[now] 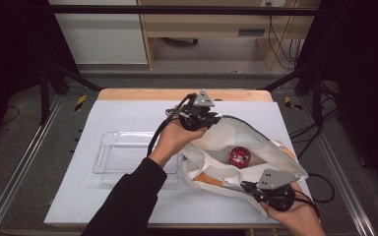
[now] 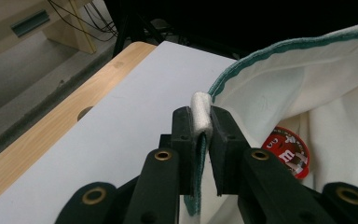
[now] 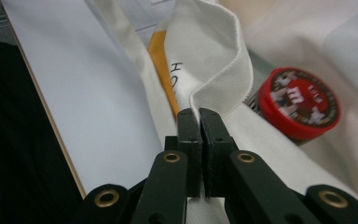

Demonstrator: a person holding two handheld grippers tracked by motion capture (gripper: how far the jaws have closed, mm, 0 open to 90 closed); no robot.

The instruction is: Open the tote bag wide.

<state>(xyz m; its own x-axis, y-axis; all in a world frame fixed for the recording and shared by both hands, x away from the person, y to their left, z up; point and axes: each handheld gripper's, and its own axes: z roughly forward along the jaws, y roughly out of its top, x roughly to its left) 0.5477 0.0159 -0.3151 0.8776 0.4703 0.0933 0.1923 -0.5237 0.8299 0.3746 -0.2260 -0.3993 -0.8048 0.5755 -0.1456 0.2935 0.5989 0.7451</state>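
A person holds a white cloth bag (image 1: pixel 256 142) open over the right half of the table (image 1: pixel 128 110), one gripper at each side of its mouth. The left gripper (image 1: pixel 211 119) is at the far rim, its jaws clamped on the folded, green-stitched edge of the bag (image 2: pixel 200 116). The right gripper (image 1: pixel 248 186) is at the near rim, its jaws closed tight on a fold of the bag's white hem (image 3: pixel 214 74), beside an orange strip and some black lettering. Between them the mouth is pulled wide, and a small round tin with a red lid (image 1: pixel 239 156) lies inside on the cloth; it also shows just past each pair of jaws (image 2: pixel 289 151) (image 3: pixel 300 102). To the left of the bag a clear plastic tray (image 1: pixel 109 158) sits flat on the table with nothing in it that can be made out

Judging from this, the opening of the bag is done and the tin is reachable, but it has not yet come out. What seems left is to free one gripper, or tip the bag, and move the tin, probably into the tray
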